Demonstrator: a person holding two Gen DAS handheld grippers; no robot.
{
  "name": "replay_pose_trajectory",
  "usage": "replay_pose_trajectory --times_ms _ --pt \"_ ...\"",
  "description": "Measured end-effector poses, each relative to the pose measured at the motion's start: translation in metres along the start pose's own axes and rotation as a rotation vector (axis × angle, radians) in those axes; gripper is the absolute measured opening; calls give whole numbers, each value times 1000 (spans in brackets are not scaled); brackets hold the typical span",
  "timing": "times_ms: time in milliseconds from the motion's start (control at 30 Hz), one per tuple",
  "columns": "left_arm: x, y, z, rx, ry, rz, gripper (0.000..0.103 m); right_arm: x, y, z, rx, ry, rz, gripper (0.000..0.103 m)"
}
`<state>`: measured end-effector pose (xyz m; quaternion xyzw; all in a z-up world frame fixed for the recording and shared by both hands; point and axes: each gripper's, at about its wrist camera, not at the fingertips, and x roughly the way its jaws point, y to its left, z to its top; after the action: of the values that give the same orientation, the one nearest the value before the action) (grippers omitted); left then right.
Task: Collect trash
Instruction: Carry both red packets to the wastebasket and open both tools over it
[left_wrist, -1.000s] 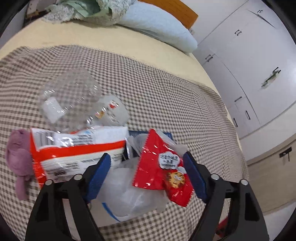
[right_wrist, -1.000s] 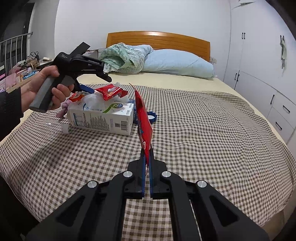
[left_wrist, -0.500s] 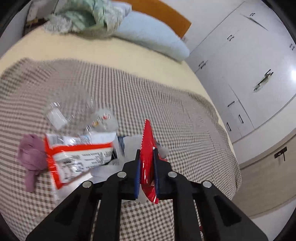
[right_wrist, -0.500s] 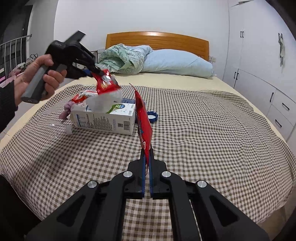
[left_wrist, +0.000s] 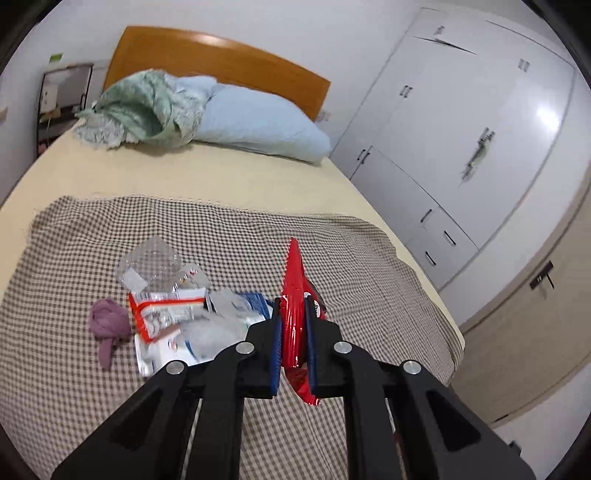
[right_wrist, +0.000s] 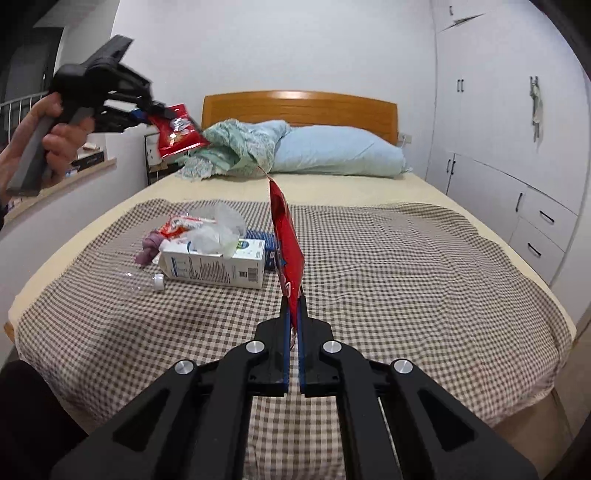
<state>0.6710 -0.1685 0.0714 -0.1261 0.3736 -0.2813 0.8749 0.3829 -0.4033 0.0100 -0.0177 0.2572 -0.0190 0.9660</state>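
Note:
My left gripper (left_wrist: 293, 332) is shut on a red snack packet (left_wrist: 293, 288) and holds it high above the bed; it also shows in the right wrist view (right_wrist: 177, 129). My right gripper (right_wrist: 293, 317) is shut on a second red wrapper (right_wrist: 286, 240), held edge-on above the checked cloth (right_wrist: 406, 266). On the cloth lie a white milk carton (right_wrist: 218, 264), a crumpled clear bag (right_wrist: 218, 232), a red-and-white wrapper (left_wrist: 162, 310), a clear plastic bottle (right_wrist: 136, 282) and a purple rag (left_wrist: 107, 321).
A blue pillow (right_wrist: 340, 155) and a green blanket (right_wrist: 236, 147) lie at the wooden headboard (right_wrist: 299, 107). White wardrobes (right_wrist: 517, 147) stand along the right of the bed. A shelf (right_wrist: 85, 162) runs along the left wall.
My left gripper shut on the red snack packet, lifted it off the trash pile and carried it up and away. My right gripper kept its wrapper and barely moved.

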Motion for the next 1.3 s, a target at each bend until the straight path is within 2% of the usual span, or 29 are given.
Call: replay_pose_trajectory --times_ms 133,233,367,433,467,567,600,667,700,767,833,900,967,1000,1100,1167,1233,1300 --pt "-35 -37 -41 63 -7 -15 8 -37 -17 -11 47 -9 -9 3" --pt "-51 -66 -75 87 6 -59 8 -65 -35 -28 79 -2 -37 3" --pt "-56 -109 -131 147 9 -84 8 -96 -62 -58 115 27 -99 3" --pt "-46 -135 -168 190 35 -109 8 -110 -84 -86 157 68 -129 3" --pt "-37 -147 -188 208 57 -125 8 -113 -92 -98 179 89 -133 3" --pt "-5 -176 -238 245 149 -172 8 -110 -127 -164 283 224 -156 3" --pt "17 -188 -264 261 213 -199 8 -105 -134 -186 298 271 -169 3" --pt "48 -196 -295 285 288 -213 8 -92 -145 -230 326 364 -202 3" --pt "71 -201 -321 303 338 -205 8 -85 -149 -246 344 394 -211 3" --pt "101 -203 -350 302 405 -194 8 -66 -165 -295 410 489 -213 3" --pt "136 -204 -386 302 497 -172 8 -49 -168 -330 446 559 -212 3" --pt "162 -205 -414 323 554 -139 8 -24 -169 -367 460 650 -209 3" --pt "185 -206 -436 349 602 -101 8 4 -166 -405 468 748 -192 3" --pt "198 -204 -450 346 645 -89 8 12 -165 -416 468 770 -190 3" --pt "216 -208 -462 381 683 -58 8 43 -165 -459 479 878 -210 3" --pt "225 -213 -466 404 686 -53 8 53 -169 -481 549 925 -174 13" --pt "233 -218 -473 426 688 -56 8 57 -170 -494 600 928 -154 68" --pt "243 -223 -485 435 709 -47 8 47 -170 -492 611 880 -152 70"
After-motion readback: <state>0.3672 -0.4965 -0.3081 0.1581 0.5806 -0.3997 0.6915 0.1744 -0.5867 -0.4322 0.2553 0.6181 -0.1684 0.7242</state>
